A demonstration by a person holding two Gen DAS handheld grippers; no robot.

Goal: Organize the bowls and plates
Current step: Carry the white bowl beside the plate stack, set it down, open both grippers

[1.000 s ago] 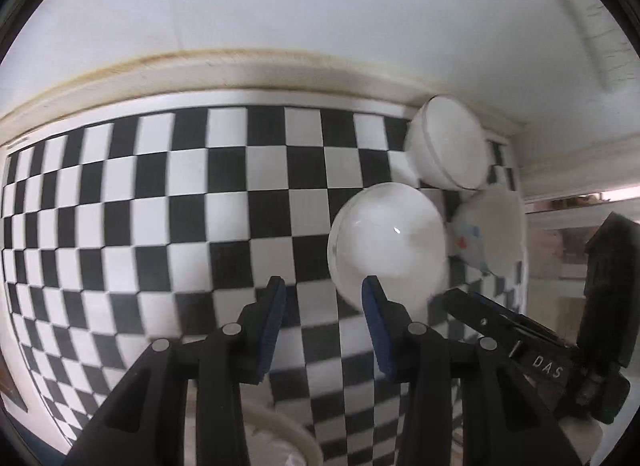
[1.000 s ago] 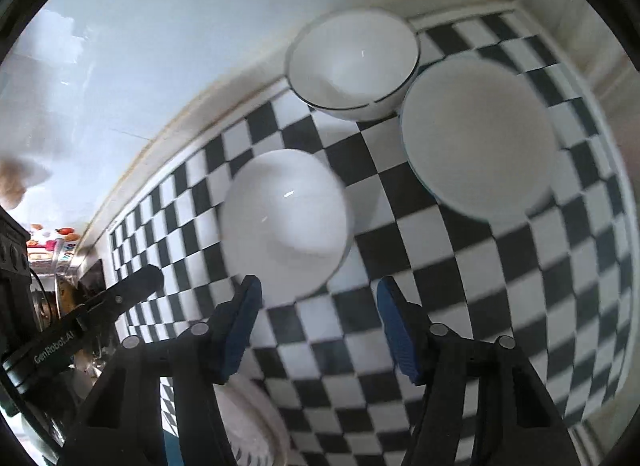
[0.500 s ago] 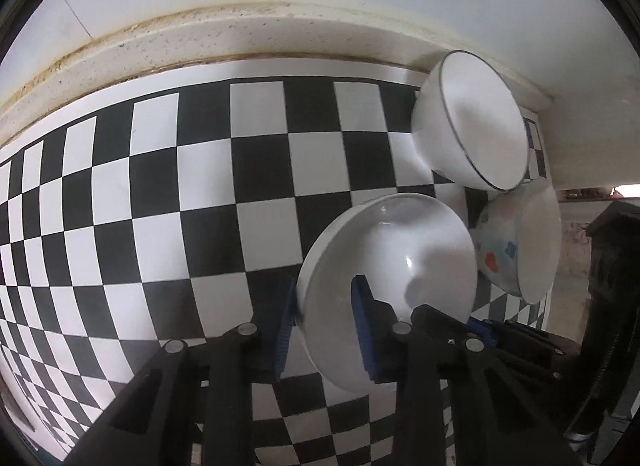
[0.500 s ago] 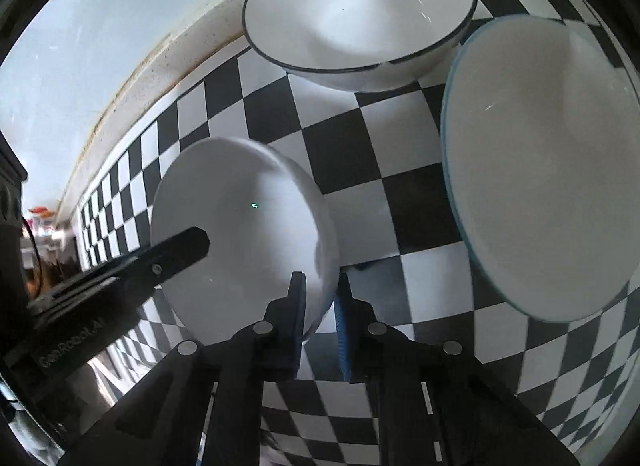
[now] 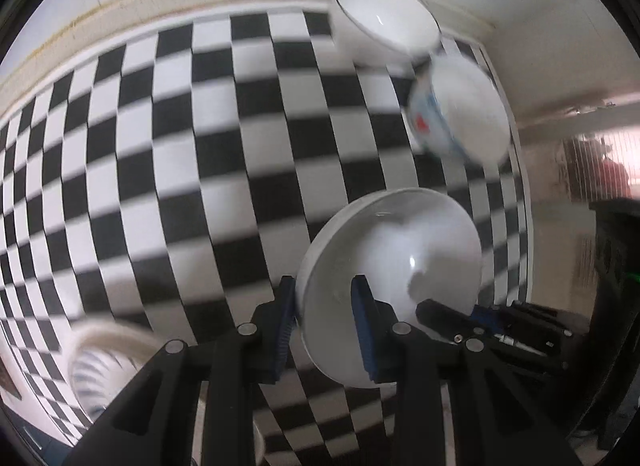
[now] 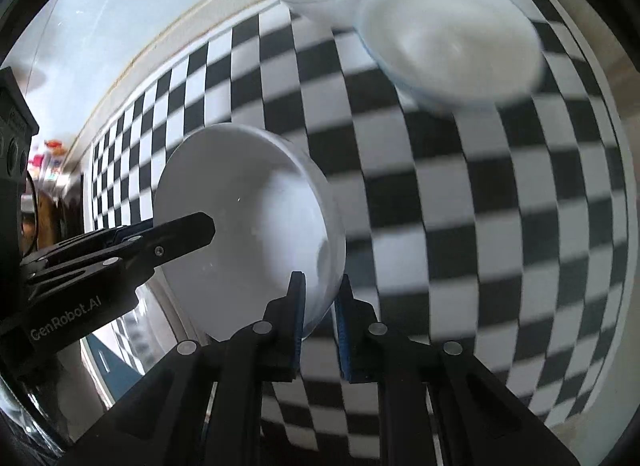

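Checkered black-and-white cloth covers the table [image 5: 200, 145] beneath us. Above it we hold a plain white bowl [image 5: 400, 262] by opposite sides of its rim: our left hand-held gripper [image 5: 324, 330] and right hand-held gripper [image 6: 320, 326] are each clamped nearly closed on the rim. A blue-rimmed patterned bowl [image 5: 460, 117] and a dark-rimmed white bowl [image 5: 384, 17] sit near the wall, blurred.

White bowl [image 5: 394, 262] tilted, above checkered cloth [image 5: 200, 145].

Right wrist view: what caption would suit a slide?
Both claws grip one white bowl over a checkered cloth.
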